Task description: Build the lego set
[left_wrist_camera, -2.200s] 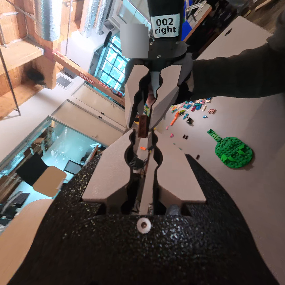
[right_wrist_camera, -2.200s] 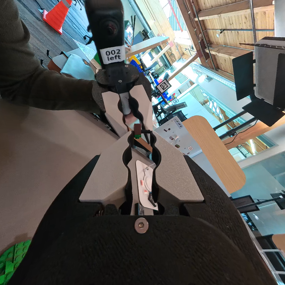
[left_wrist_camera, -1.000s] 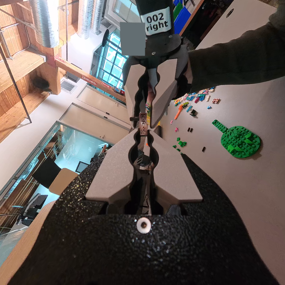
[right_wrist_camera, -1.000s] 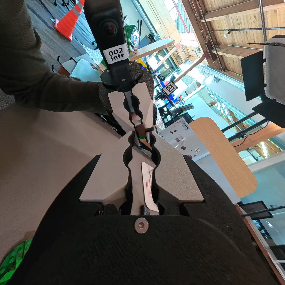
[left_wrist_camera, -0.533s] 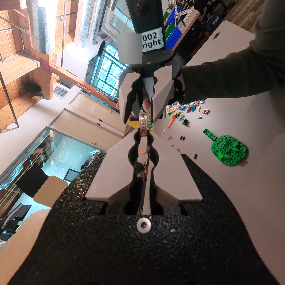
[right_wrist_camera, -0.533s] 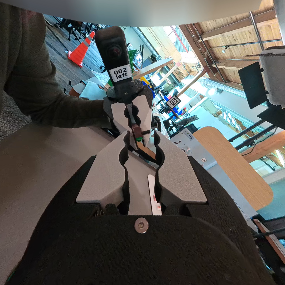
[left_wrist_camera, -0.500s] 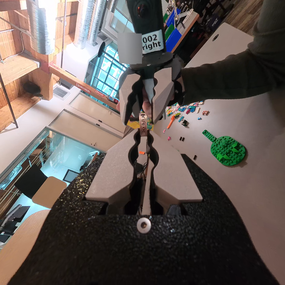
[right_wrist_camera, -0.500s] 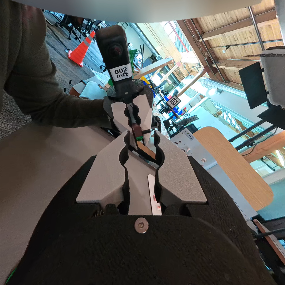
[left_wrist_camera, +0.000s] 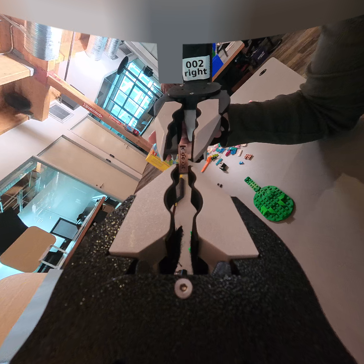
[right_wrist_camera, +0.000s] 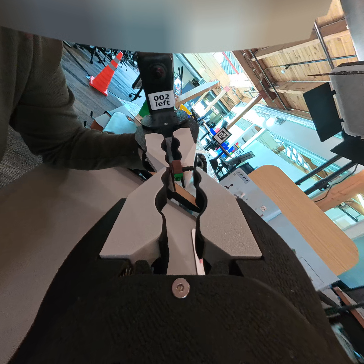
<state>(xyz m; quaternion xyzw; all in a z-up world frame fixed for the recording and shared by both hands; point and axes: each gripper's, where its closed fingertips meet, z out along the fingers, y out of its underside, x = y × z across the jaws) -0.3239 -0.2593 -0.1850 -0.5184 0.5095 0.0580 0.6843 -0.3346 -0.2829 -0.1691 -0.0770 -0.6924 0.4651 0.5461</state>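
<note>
Brown is the colour at the centre of it all: a slim brown lego plate with a row of holes [left_wrist_camera: 183,159] sits pinched at its lower end between the tips of the left hand-held gripper [left_wrist_camera: 183,171], whose grey fingers are pressed together on it. Take that plate as the landmark. To its left, beyond the bench edge, hangs a wooden beam with red signs [left_wrist_camera: 92,107]. Straight above the plate, the right hand-held gripper [left_wrist_camera: 182,155] faces it, fingers spread, tips either side of the plate's upper end; whether they touch it I cannot tell. A dark olive sleeve [left_wrist_camera: 285,120] runs off to the right behind it. Right of the plate, on the pale grey bench [left_wrist_camera: 325,246], lies an orange piece [left_wrist_camera: 205,166], then a scatter of small coloured lego pieces [left_wrist_camera: 228,151], and lower right a round green lego base plate with a studded arm [left_wrist_camera: 272,203], well apart.

From the right wrist view, the plate [right_wrist_camera: 175,167] shows edge-on, with a small green piece [right_wrist_camera: 178,176] and a black pin [right_wrist_camera: 187,168] attached, the pin sticking out to the right. The right hand-held gripper [right_wrist_camera: 181,173] stands open around it, and the left hand-held gripper [right_wrist_camera: 171,159] clamps it from the far side.
</note>
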